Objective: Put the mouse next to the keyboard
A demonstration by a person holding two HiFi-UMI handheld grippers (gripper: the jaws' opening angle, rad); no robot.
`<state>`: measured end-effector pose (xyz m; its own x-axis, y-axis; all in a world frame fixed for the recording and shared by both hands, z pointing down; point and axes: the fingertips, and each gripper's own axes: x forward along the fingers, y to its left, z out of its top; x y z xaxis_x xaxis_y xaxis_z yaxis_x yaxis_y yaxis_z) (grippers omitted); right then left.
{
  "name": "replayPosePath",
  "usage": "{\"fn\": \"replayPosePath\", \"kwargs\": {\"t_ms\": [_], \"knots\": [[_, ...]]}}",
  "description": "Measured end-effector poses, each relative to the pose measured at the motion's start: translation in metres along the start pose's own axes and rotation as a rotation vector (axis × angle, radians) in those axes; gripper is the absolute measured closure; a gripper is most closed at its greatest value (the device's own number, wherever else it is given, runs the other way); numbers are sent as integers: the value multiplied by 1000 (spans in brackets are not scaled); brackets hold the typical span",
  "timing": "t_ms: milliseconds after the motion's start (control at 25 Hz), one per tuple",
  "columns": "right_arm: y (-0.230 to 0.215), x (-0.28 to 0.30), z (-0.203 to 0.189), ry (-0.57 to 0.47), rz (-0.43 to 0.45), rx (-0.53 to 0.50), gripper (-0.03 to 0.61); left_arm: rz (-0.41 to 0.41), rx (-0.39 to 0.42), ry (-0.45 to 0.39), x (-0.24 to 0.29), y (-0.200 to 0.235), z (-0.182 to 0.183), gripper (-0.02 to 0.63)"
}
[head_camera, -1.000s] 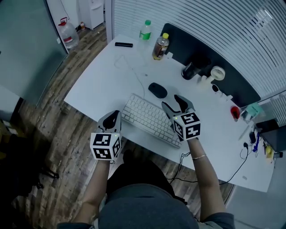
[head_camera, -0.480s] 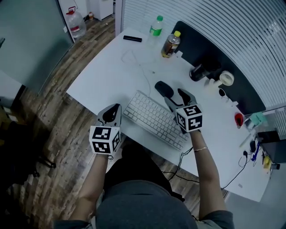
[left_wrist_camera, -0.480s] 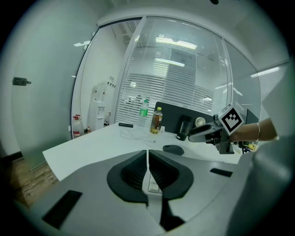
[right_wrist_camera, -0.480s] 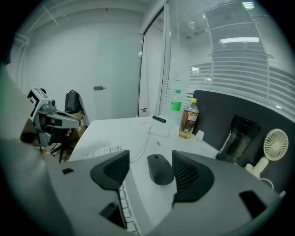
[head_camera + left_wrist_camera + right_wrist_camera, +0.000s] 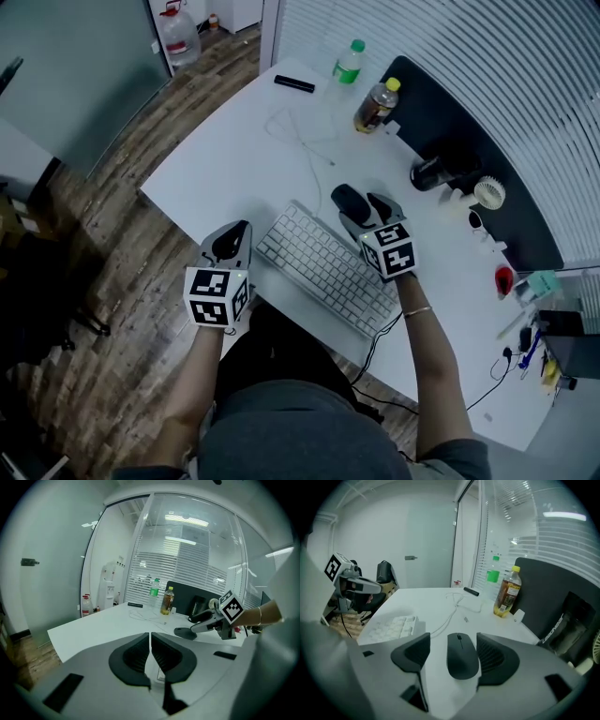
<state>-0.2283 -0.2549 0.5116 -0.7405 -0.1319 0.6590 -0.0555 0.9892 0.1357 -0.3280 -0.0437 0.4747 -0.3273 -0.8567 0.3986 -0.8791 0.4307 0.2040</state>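
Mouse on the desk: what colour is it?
The mouse is plain black; the right gripper view shows it best.

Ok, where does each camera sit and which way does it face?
Head view: on the person's head, looking steeply down at the white desk; both forearms show, left claw near the desk's edge, right claw at the mouse.
Left gripper view: on the left claw, looking along its shut jaws across the desk; the right claw shows too.
Right gripper view: on the right claw, looking down at the mouse between jaws that have just been opening; left claw shows.
Shared: both gripper views see the yellow-capped bottle.
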Motion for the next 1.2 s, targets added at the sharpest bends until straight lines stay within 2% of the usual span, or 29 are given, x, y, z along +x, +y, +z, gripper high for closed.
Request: {"fn": "replayPosePath", "kwargs": {"t_ms": [520, 760, 960, 1200], "knots": [[-10, 44, -19, 88, 96, -35, 272, 88, -41, 31, 9, 11, -11, 584], [-11, 54, -28, 111, 127, -4, 270, 103, -46, 42, 13, 10, -14, 584], [-12, 58, -38, 152, 129, -12, 277, 106, -45, 44, 14, 8, -14, 584], [-11, 60, -40, 149, 137, -18, 282, 112, -39, 52, 9, 7, -18, 584]]}}
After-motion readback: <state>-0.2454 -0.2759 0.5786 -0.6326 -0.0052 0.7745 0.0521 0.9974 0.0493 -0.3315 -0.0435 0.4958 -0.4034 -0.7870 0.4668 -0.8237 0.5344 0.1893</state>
